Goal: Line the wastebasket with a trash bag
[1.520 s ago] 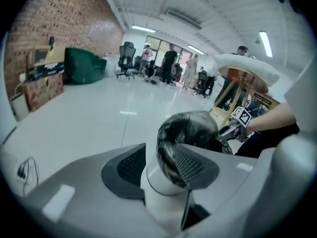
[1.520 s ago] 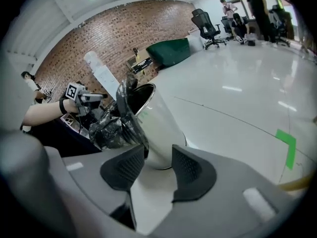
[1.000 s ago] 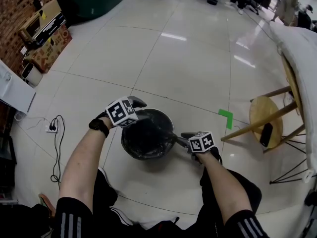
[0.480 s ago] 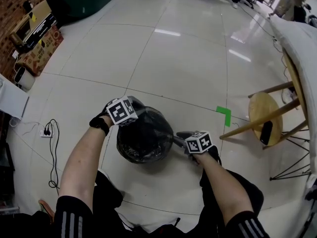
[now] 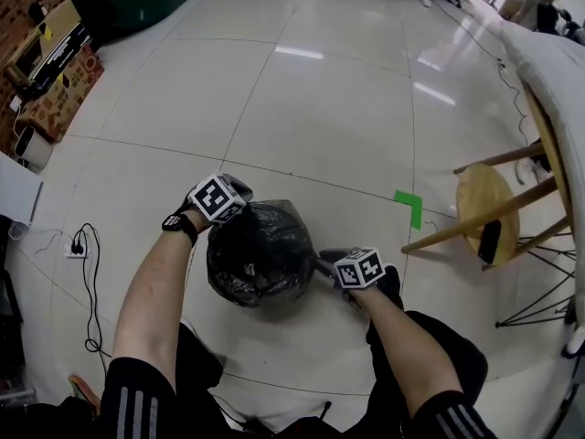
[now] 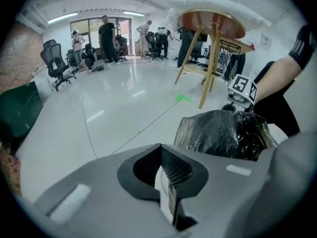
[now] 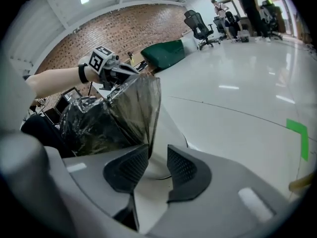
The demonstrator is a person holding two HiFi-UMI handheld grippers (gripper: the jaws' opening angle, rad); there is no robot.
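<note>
- Right gripper, in my hand: jaws half apart and just been closing, with the trash bag edge hanging between them, unpinched.
- My left gripper: closed tight, no film visible between its pads.
- Beyond, the bag drapes the wastebasket.
- Risk: a missed pinch lets the film slide off.

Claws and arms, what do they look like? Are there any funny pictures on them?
The left claw and right claw are smooth grey, with black dotted pads. Each carries a cube covered in black-and-white square patterns. The person wears a black wristband on the left wrist and short black sleeves with white stripes.
</note>
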